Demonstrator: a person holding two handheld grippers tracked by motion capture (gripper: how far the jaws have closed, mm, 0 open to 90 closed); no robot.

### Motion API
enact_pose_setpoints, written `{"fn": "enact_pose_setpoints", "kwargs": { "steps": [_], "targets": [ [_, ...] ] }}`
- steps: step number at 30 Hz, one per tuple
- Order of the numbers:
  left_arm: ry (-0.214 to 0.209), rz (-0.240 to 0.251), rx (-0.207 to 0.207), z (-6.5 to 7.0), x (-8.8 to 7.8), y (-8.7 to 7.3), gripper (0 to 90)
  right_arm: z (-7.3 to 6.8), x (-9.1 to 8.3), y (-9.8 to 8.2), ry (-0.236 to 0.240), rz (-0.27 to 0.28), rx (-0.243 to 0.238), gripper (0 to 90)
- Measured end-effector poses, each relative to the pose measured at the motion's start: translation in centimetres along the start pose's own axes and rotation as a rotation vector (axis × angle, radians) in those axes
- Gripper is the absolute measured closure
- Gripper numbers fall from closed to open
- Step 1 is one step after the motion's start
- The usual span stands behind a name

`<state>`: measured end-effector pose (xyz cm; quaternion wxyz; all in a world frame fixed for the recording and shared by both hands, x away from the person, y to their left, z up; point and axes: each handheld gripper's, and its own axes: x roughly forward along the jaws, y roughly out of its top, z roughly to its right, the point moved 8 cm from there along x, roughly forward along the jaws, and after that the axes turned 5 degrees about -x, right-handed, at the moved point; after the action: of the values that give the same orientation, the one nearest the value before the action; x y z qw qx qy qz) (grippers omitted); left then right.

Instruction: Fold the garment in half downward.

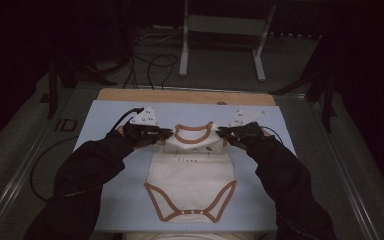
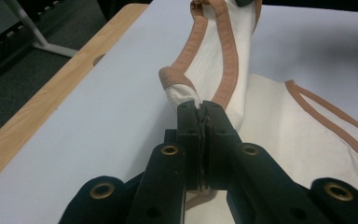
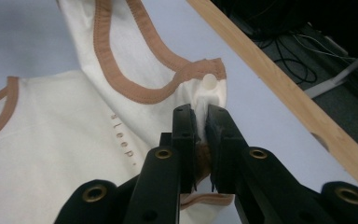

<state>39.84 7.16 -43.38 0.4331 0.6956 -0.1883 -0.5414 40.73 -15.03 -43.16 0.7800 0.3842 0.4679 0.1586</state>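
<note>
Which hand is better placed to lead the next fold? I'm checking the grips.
Likely neither alone. The left gripper pinches one shoulder of the bodysuit, and the right gripper the other. The left's pinch looks tighter.

Bare blue mat (image 1: 115, 200) lay open on both sides of the bodysuit (image 1: 192, 175), giving room to pass. Behind the shoulders a narrow blue strip ran to the wooden edge (image 1: 185, 96), unobstructed.
</note>
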Motion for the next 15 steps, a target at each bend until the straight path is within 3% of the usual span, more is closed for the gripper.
{"fn": "enact_pose_setpoints", "kwargs": {
  "steps": [10,15],
  "targets": [
    [-0.017,0.010,0.017,1.7,-0.6,-0.8,87.4,-2.3,-0.4,-1.0,0.035,0.008,-0.002,82.9],
    [-0.022,-0.011,0.026,2.4,-0.4,-1.7,87.4,-3.5,-0.6,-1.3,0.051,0.009,-0.011,82.9]
  ]
}}
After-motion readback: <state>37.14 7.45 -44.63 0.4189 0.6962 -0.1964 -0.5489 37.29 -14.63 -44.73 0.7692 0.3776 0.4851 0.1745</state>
